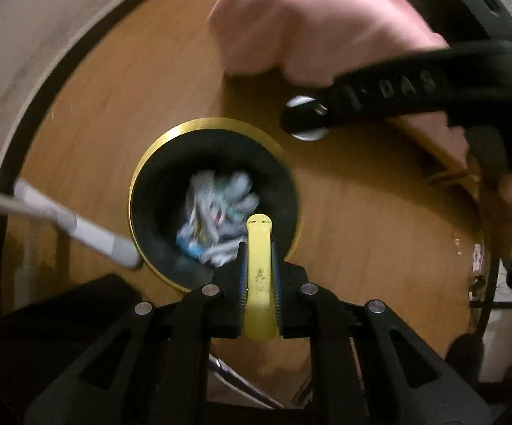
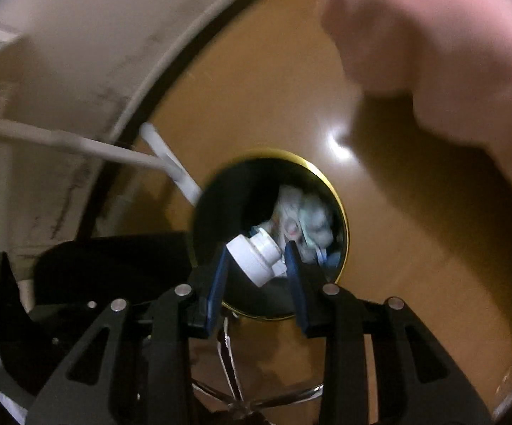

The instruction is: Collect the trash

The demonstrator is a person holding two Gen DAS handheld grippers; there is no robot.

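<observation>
A black round bin [image 1: 157,198] with a gold rim stands on the wooden table [image 1: 362,212] and holds crumpled paper trash [image 1: 217,212]. My left gripper [image 1: 259,248] is shut on a flat yellow strip [image 1: 259,269] held over the bin's near rim. In the right wrist view the same bin [image 2: 217,209] shows trash [image 2: 305,219] inside. My right gripper [image 2: 256,258] holds a white plastic cap [image 2: 256,260] between its blue pads, above the bin's opening. The right gripper also shows in the left wrist view [image 1: 302,120], over the table to the right of the bin.
A pink cloth-like mass [image 1: 309,17] lies at the table's far side, also seen in the right wrist view [image 2: 450,53]. A white stick [image 1: 75,226] lies left of the bin. The table's curved edge [image 1: 61,81] borders a pale wall. Both views are blurred.
</observation>
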